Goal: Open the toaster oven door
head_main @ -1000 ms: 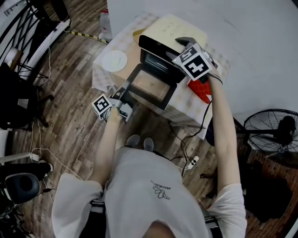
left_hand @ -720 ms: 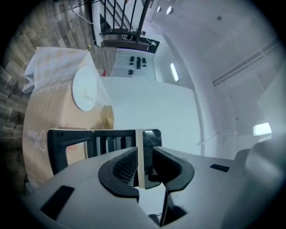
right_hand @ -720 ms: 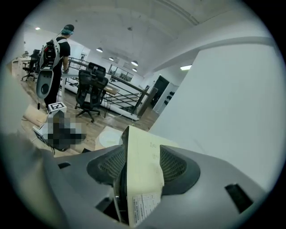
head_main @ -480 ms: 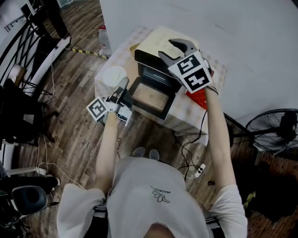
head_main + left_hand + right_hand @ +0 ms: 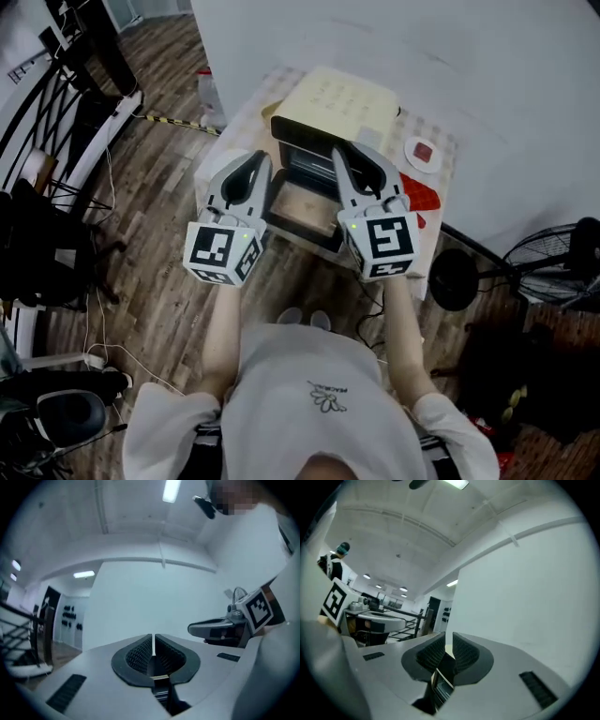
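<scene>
Left tongs (image 5: 251,167), right tongs (image 5: 353,156) — higher, closing, empty.

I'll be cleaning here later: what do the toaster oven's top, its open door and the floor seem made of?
Cream toaster oven top: probably painted metal, matte, evenly coloured. Open dark door: likely a metal frame round a glass pane, its middle paler. Brown floor: wood planks or laminate, with visible seams and grain.
</scene>
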The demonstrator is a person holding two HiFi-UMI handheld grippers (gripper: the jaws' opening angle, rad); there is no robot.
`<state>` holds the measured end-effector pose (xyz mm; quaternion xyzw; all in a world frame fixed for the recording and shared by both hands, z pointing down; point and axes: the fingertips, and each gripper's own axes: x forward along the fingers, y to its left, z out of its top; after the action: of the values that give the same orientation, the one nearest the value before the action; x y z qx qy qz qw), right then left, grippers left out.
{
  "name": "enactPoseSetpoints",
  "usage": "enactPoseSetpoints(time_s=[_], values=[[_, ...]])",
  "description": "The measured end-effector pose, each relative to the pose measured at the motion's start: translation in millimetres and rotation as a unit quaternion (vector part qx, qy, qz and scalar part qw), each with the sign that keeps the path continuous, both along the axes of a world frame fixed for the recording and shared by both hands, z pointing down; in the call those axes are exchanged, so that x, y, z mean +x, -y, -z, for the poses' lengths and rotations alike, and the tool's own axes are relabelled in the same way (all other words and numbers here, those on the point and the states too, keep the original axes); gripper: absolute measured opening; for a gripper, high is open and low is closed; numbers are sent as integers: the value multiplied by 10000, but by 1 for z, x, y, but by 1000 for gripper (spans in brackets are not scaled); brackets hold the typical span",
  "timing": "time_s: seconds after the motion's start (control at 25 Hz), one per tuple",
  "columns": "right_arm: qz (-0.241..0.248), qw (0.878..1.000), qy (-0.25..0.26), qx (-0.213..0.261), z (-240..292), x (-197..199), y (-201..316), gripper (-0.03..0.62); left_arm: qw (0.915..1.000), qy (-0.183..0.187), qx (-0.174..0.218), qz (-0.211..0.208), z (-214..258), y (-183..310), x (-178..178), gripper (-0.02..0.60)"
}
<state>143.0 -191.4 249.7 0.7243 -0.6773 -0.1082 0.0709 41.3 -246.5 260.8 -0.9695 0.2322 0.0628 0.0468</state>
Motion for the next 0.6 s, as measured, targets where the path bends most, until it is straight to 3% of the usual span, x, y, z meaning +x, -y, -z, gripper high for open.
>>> enactPoseSetpoints(time_s=[0.12,0.2,0.4,0.6], values=[[-525,9977,340,243,-7,6,-22,25,9968,354,649,304,8,-15,-1,23],[-725,9962,406,269,-15,6,-34,16,9948,387,890,303,8,-26,2,19],[-939,9940,557,80,-46,-2,-54,11,9970,170,671,361,-7,-38,2,17],[-1214,9899,696,-246,-82,-3,-73,11,9975,315,535,335,-28,-44,5,17]])
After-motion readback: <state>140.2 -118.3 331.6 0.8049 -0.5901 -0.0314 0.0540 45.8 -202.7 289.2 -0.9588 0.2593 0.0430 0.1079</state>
